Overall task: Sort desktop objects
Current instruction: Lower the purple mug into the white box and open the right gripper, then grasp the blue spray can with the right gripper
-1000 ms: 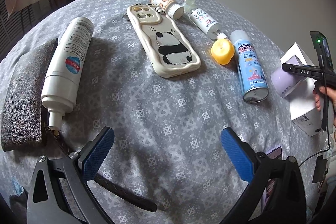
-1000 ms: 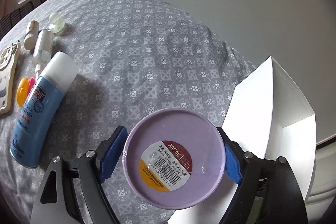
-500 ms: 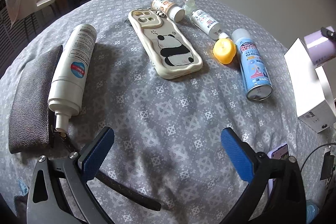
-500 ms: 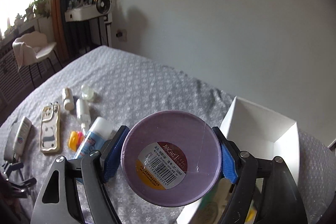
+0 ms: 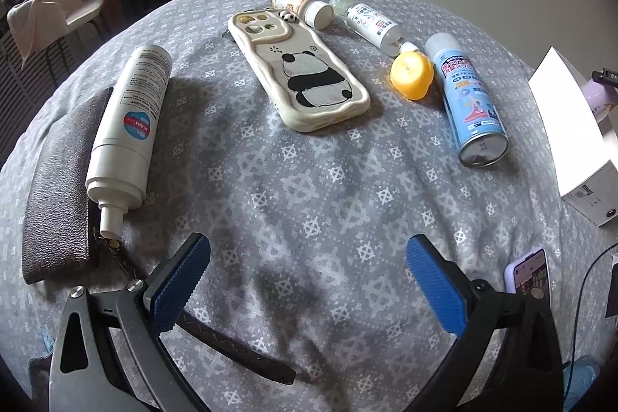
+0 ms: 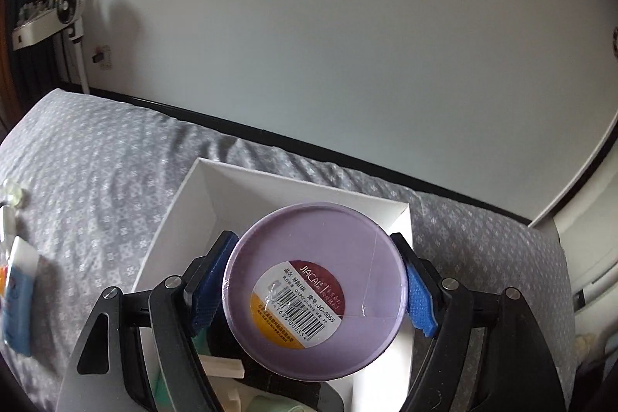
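Observation:
My right gripper [image 6: 314, 290] is shut on a purple cup [image 6: 314, 290], bottom with its barcode sticker facing the camera, held above the open white box [image 6: 216, 188]. The cup also shows in the left wrist view [image 5: 600, 99] above the box [image 5: 567, 126]. My left gripper [image 5: 307, 280] is open and empty above the grey patterned cloth [image 5: 309, 188]. On the cloth lie a white spray bottle [image 5: 129, 126], a panda phone case [image 5: 297, 68], a yellow cap [image 5: 411, 70], a blue spray can [image 5: 469, 99], a small white bottle [image 5: 376, 26] and a small orange-label bottle [image 5: 301, 4].
A dark leather pouch [image 5: 58, 180] with a strap lies at the left edge beside the white bottle. A phone [image 5: 529, 273] lies at the right near a cable. The box holds several items under the cup. A wall stands behind the box.
My right gripper has carried the purple cup up and over from beside the box to above its open inside. My left gripper has stayed open and nearly still.

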